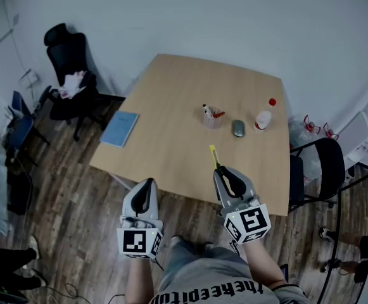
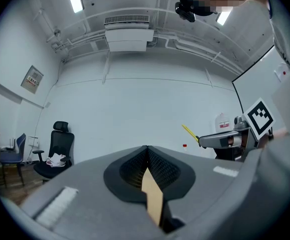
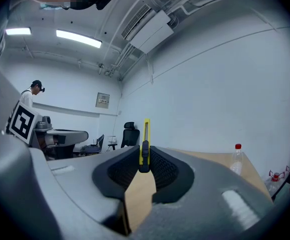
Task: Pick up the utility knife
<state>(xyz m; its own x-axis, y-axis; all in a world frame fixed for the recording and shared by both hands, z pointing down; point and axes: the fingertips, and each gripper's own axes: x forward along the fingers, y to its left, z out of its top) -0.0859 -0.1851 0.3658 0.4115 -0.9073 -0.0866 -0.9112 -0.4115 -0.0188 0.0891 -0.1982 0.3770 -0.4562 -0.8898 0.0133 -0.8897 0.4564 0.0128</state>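
Observation:
The yellow utility knife [image 1: 213, 153] is held clear of the wooden table [image 1: 171, 87], near its front edge. My right gripper [image 1: 220, 170] is shut on its black slider end. In the right gripper view the knife [image 3: 145, 139] stands upright, clamped between the dark pads, its yellow tip sticking out past them. My left gripper [image 1: 148, 183] hovers level just off the table's front edge to the left, with nothing in it. Its jaws meet at the tips in the left gripper view, where the right gripper [image 2: 200, 139] and the knife [image 2: 189, 131] show at the right.
On the table lie a blue notebook [image 1: 120, 128] at the left edge, a cup of pens [image 1: 212, 116], a grey mouse [image 1: 237, 128] and a red-capped bottle [image 1: 264, 116]. A black office chair [image 1: 69, 62] stands back left. Another chair [image 1: 320, 163] stands at the table's right.

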